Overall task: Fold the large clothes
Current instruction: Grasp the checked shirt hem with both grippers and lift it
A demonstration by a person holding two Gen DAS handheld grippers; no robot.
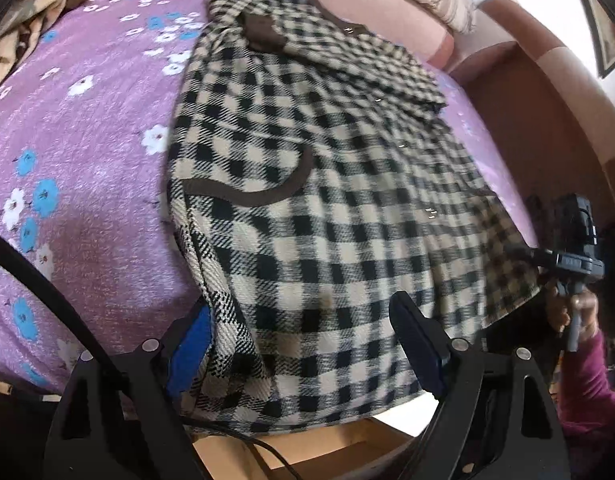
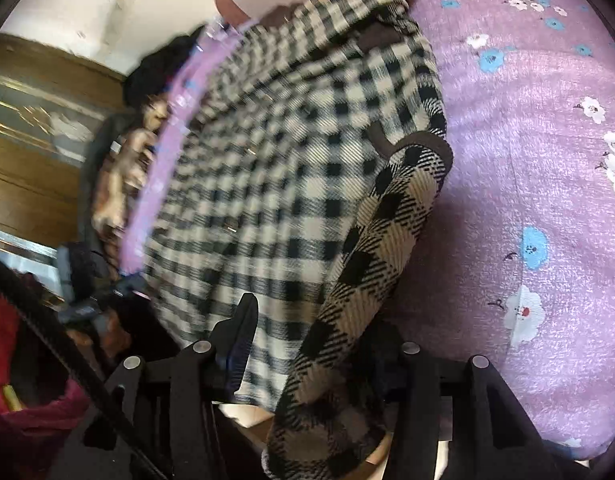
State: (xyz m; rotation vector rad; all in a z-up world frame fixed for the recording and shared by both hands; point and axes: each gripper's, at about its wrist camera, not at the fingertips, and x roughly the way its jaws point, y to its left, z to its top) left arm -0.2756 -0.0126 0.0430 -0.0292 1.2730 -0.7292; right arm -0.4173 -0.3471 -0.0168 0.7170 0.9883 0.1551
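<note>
At the near edge of the bed (image 1: pixel 87 208), the left hand-held gripper (image 1: pixel 303 356) stands with its jaws wide apart, one finger at each side of the coat's (image 1: pixel 307 184) hem where it hangs over the edge; the pads press on nothing that I can see. The right hand-held gripper (image 2: pixel 319 364) is at the same near edge, toward the other near corner of the coat. A thick roll of checked cloth runs between its fingers, and the jaws have drawn part way in; only the left finger shows clearly, the other is hidden behind the roll, so I cannot tell if the pads bite yet.

The coat lies flat on the bed, spread from the near edge back toward the headboard (image 1: pixel 347 8), with a sleeve folded across its far part. It looks like thick woven wool: soft and limp, but probably heavy for a garment, rough enough not to slip, and not fragile. It should sag between two holds and keep a fold well. The near hem corners seem the right places to grip, taking both layers, since a single layer may peel away.

Count: one coat, two brown-trimmed pockets showing, two grippers, one bed. A crumpled tan cloth (image 1: pixel 31 16) lies at the far left corner.
</note>
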